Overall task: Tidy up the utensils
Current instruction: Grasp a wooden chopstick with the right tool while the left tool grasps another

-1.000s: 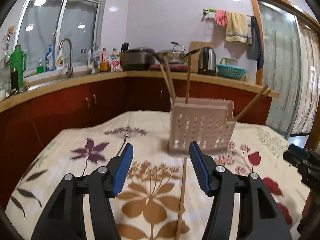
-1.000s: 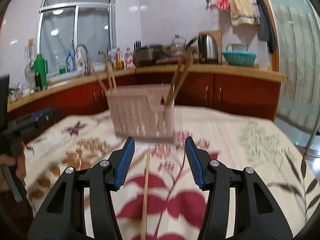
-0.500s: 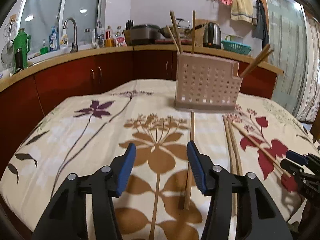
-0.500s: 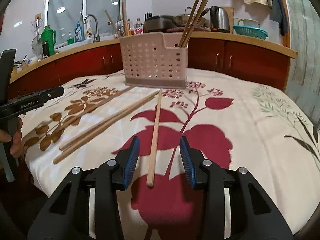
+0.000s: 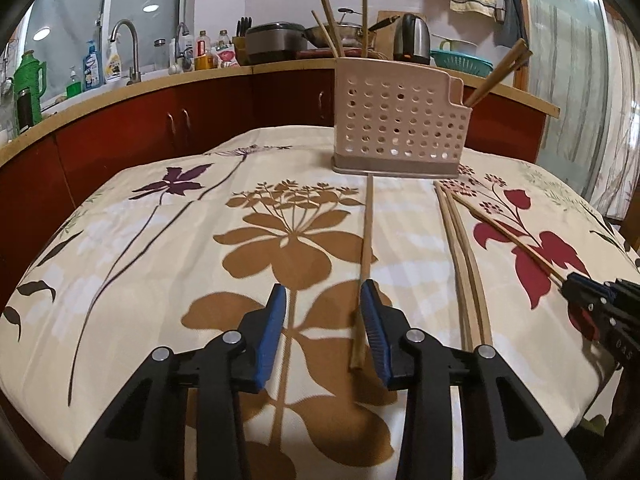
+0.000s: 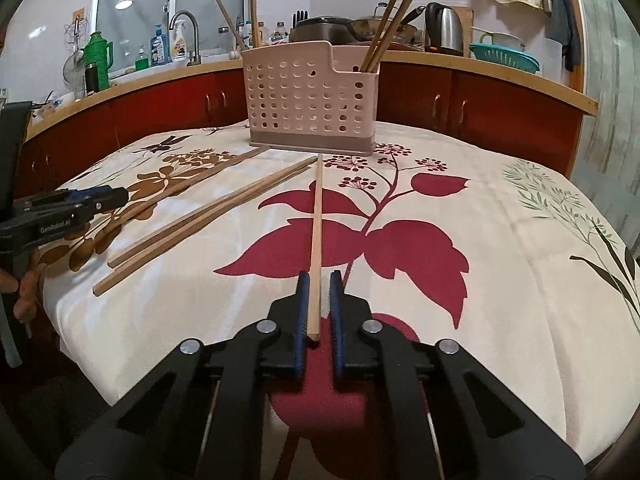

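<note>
Perforated pale-pink utensil caddy (image 6: 310, 98): stood upright on the floral tablecloth, holding several wooden chopsticks (image 6: 390, 20) leaning out of its top. Loose wooden chopsticks, four, lay flat before it: one single (image 5: 366, 256), one touching pair (image 5: 464, 268), one single (image 6: 316, 240) farther right.

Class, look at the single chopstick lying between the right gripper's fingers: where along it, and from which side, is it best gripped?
Grip the chopstick at its near, thicker end, from above, one finger either side. It lies flat on the tablecloth, pointing at the utensil holder, and the right gripper already straddles that end, not yet closed.
</note>
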The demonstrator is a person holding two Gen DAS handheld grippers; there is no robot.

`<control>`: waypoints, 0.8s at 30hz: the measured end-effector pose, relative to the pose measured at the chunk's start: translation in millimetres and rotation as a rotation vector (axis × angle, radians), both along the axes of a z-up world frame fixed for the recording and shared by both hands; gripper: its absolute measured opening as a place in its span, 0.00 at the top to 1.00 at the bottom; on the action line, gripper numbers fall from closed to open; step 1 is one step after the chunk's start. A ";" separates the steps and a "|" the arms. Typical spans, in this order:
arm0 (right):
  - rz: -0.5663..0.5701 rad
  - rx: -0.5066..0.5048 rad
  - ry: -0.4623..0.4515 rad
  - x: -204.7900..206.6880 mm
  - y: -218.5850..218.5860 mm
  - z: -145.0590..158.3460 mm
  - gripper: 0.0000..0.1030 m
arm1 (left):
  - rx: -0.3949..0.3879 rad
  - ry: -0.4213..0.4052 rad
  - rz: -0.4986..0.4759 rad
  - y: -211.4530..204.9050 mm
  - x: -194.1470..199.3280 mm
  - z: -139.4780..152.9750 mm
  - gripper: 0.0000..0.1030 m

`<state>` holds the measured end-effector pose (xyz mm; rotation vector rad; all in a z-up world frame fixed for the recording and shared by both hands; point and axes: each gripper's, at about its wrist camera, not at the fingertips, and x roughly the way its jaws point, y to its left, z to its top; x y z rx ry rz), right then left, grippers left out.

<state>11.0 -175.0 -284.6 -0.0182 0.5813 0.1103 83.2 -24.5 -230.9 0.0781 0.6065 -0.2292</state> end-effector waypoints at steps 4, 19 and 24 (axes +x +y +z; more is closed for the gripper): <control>-0.001 -0.001 -0.002 0.0 -0.5 0.1 0.94 | 0.010 0.018 -0.023 -5.2 -5.4 -5.8 0.63; -0.007 0.012 -0.015 -2.3 -2.8 5.2 0.94 | 0.074 -0.004 -0.048 -8.7 -10.9 -10.0 0.93; -0.018 0.018 -0.055 -7.9 -7.0 22.2 0.94 | 0.075 -0.054 -0.048 -7.0 -17.0 6.3 0.93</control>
